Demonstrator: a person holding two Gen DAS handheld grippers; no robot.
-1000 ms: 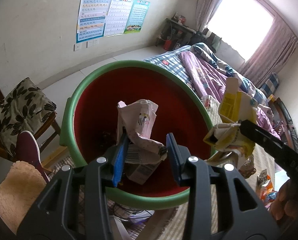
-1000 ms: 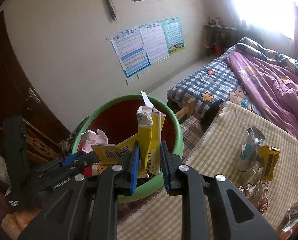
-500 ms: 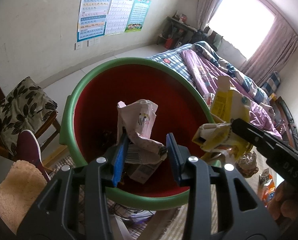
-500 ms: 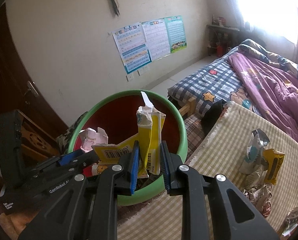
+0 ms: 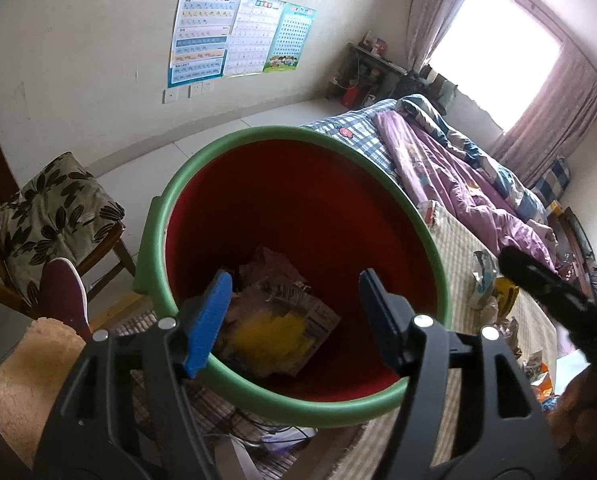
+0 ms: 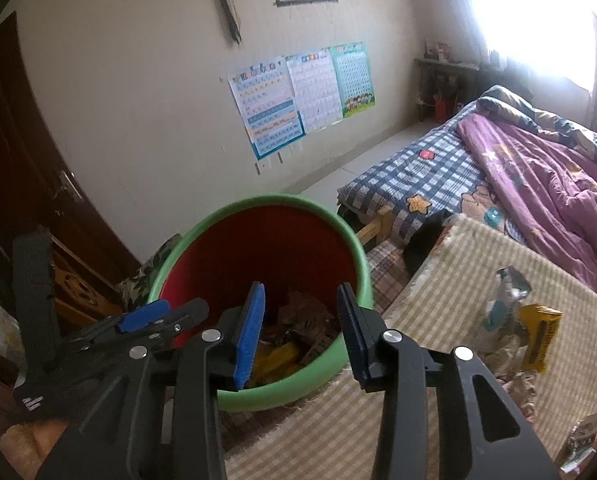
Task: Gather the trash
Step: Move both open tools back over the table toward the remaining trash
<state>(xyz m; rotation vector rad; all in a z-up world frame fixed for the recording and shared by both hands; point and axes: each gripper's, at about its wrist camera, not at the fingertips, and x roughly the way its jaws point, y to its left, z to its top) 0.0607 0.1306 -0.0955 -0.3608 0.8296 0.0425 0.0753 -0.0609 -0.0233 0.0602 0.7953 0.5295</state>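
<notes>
A red bin with a green rim (image 5: 258, 136) (image 6: 266, 202) stands beside the table. My left gripper (image 5: 294, 316) is open and empty above the bin's mouth. My right gripper (image 6: 300, 320) is also open and empty over the bin's near rim. Crumpled pink and yellow cartons (image 5: 274, 320) (image 6: 294, 332) lie at the bottom of the bin. More wrappers, a silver pouch (image 6: 506, 296) and a yellow packet (image 6: 538, 336), lie on the checked tablecloth (image 6: 438, 288).
A chair with a leaf-print cushion (image 5: 50, 208) stands left of the bin. A bed with a purple quilt (image 6: 538, 168) lies behind the table. A dark door (image 6: 26, 152) is at the left. Small wrappers (image 6: 586, 436) lie at the table's right edge.
Both grippers have opened. The pink carton dropped from the left gripper and the yellow carton from the right gripper into the bin. The right gripper has pulled back to the right.
</notes>
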